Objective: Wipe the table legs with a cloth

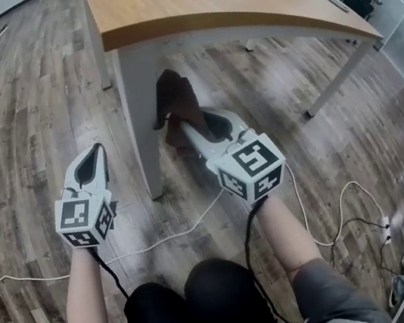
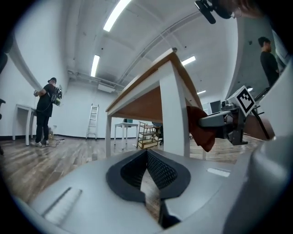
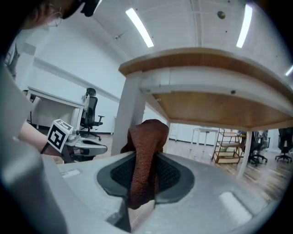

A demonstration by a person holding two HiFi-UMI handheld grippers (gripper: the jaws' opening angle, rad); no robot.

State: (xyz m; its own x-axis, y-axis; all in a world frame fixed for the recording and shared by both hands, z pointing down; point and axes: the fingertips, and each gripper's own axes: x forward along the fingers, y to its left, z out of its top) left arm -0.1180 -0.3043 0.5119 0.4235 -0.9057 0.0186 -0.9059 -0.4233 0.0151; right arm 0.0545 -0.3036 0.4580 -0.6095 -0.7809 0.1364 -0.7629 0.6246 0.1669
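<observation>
Two units: R hand-held gripper [image 1: 184, 125] clamped on brown cloth [image 1: 178, 98] against near worktop leg [image 1: 141, 129], upper part; L hand-held gripper [image 1: 97, 150] jaws together, empty; wiping prob. early, far leg [image 1: 336, 82] left.

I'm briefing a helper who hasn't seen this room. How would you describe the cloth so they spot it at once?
Find the wood-topped table, then its nearest white leg. Beside that leg, the right gripper pinches a crumpled cloth: the only dark reddish-brown thing there, amid white and grey.
</observation>
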